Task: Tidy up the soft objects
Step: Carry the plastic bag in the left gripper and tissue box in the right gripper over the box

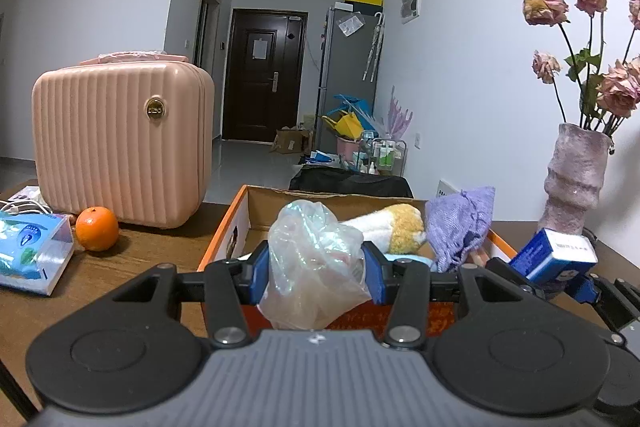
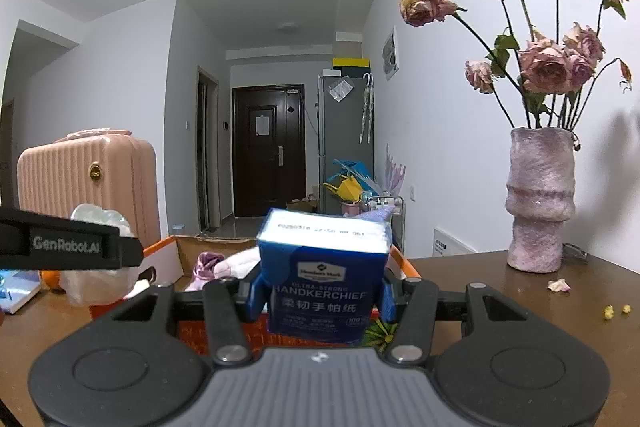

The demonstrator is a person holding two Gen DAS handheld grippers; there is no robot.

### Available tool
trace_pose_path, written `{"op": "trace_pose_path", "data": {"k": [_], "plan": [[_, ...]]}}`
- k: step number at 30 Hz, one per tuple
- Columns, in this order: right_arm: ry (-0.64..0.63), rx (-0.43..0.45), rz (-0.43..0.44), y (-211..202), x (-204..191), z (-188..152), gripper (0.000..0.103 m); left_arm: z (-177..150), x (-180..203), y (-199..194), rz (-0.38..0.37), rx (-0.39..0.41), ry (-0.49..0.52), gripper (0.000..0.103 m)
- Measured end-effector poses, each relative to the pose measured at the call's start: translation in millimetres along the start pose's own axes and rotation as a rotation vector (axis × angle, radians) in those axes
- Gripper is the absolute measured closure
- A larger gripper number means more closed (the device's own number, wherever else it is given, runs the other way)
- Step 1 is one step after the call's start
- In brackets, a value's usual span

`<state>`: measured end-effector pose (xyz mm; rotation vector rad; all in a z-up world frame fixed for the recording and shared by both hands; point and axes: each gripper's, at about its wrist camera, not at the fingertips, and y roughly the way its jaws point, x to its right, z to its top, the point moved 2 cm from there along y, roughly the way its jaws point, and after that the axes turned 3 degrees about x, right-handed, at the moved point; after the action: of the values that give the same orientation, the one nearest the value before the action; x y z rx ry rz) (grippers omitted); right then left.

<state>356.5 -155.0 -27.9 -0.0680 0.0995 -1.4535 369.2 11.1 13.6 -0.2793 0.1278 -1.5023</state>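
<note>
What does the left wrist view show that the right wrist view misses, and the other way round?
Left only: the purple cloth and plush toy in the box, the whole orange. Right only: petals by the vase. Both: the left tool clamping the plastic bag, the right tool clamping the handkerchief pack, the pink case.

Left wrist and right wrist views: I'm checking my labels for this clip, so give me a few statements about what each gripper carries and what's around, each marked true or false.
1. The left gripper is shut on a crumpled clear plastic bag. True.
2. The right gripper is open and carries nothing. False: it is shut on a blue handkerchief pack.
3. A purple cloth hangs at the right side of the cardboard box. True.
4. The orange lies inside the box. False: it sits on the table in front of the pink case.
5. The vase holds dried roses. True.
</note>
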Motion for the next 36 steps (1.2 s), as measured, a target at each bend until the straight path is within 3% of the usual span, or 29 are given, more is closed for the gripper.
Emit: {"op": "trace_pose_path", "data": {"k": [27,36], "plan": [[-0.035,0.028,0.073,99,-20,10,0.051,21,-17,85,0.034,0.013,-0.003,0.055],[-0.043,0.001,0.101,127,-20,15,0.052,24,-21,109,0.035,-0.007,0.001,0.055]]}}
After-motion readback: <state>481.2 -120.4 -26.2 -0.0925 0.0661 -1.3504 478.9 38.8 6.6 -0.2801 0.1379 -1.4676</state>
